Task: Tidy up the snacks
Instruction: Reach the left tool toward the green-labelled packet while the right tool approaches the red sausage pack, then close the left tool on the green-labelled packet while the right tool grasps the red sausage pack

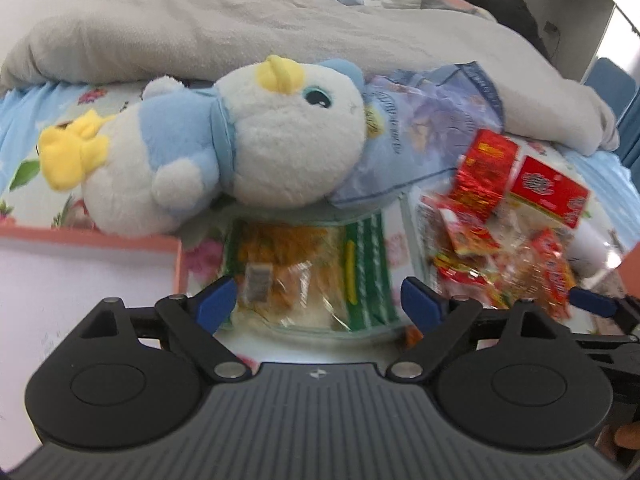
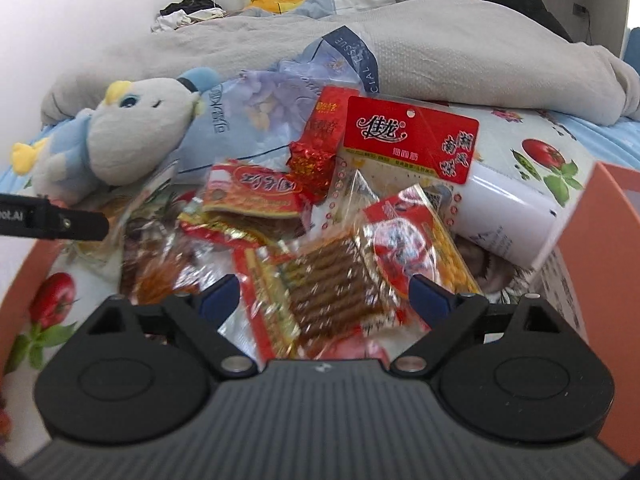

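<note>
Your left gripper (image 1: 316, 304) has its jaws wide apart and holds nothing; it hangs just above a green-edged packet of orange snacks (image 1: 308, 272) that lies flat on the flowered bedsheet (image 1: 24, 120). Your right gripper (image 2: 324, 300) is also fully open and empty, and it hovers over a clear packet of brown snack sticks (image 2: 336, 288) at the near side of the snack pile. This pile is not sorted: red sachets (image 2: 256, 196), a large bag with a red header card (image 2: 412, 140) and a red box (image 2: 326, 120) lie over each other, with a white cylinder-shaped pack (image 2: 508, 220) to the right of them. A blue and white plush penguin (image 1: 224, 136) lies on its side at the far left, resting partly on a pale blue tissue pack (image 1: 432, 128). The pink-rimmed box (image 1: 92, 240) at the near left looks empty in the part you can see, and an orange-walled box (image 2: 600, 220) stands at the right. So I judge the task is at its beginning: no snack seems to be put away, and nearly all the sorting is left.
</note>
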### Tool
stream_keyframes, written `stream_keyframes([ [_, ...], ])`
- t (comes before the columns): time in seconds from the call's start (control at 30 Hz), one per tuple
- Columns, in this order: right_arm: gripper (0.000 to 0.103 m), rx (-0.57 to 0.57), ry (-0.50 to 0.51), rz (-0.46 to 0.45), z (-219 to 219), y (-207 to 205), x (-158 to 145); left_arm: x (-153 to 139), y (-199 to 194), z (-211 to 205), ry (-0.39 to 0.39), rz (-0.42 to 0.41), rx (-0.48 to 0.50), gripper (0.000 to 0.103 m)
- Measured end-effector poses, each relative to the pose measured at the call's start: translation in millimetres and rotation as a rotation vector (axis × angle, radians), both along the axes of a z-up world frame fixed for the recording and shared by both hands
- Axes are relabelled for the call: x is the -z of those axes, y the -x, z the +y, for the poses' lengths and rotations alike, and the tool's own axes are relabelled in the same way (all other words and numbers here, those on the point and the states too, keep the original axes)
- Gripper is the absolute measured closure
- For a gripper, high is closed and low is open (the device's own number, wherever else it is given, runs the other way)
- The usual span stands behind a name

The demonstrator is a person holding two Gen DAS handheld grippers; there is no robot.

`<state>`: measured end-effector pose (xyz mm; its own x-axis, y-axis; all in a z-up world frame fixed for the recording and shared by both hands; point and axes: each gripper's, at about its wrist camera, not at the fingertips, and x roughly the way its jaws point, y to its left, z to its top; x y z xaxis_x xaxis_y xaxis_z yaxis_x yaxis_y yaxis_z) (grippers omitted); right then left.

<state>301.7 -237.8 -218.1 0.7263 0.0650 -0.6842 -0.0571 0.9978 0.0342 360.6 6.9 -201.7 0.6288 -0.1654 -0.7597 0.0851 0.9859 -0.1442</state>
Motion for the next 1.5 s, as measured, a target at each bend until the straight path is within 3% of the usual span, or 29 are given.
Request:
stream_keyframes([
  [0.27,0.007,-0.045,0.079,-0.004,8.1,-10.1,19.3,20.3,-30.5,6.6,-0.04,0.034,-0.022,0.011],
  [0.33,0.0,-0.039,0.047,0.021,5.0,-11.4,22.0,23.5,-32.8,7.5,-0.041,0.032,-0.017,0.011],
  [0.57,0.0,-0.032,0.015,0.019,-1.1,-6.5,27.4,30.3,-39.4,5.7,-0.032,0.039,-0.015,0.007],
  [0.6,0.003,-0.034,0.016,0.016,-0.5,-5.5,26.8,30.9,-40.0,4.7,-0.037,0.038,-0.015,0.007],
  [0.67,0.027,-0.037,0.019,0.001,0.6,-2.4,23.2,32.4,-40.4,2.6,-0.047,0.037,-0.015,0.005],
  [0.77,0.045,-0.025,0.032,-0.002,1.6,-1.2,20.6,33.4,-42.3,-0.3,-0.071,0.039,-0.012,0.004],
  [1.17,0.054,-0.041,0.046,-0.015,6.8,10.0,11.4,37.7,-39.5,-10.1,-0.101,0.052,-0.011,0.007],
  [1.2,0.055,-0.04,0.047,-0.016,7.4,12.4,11.0,38.3,-36.0,-11.7,-0.111,0.048,-0.011,0.009],
  [1.23,0.066,-0.037,0.045,-0.019,7.3,15.3,9.8,38.5,-32.8,-12.4,-0.118,0.044,-0.011,0.011],
  [1.27,0.071,-0.034,0.04,-0.028,7.0,18.2,7.4,38.3,-29.2,-13.2,-0.127,0.04,-0.01,0.014],
  [1.5,0.079,-0.032,0.039,-0.029,9.1,30.4,0.7,33.4,-2.7,-11.5,-0.142,0.028,0.011,0.034],
])
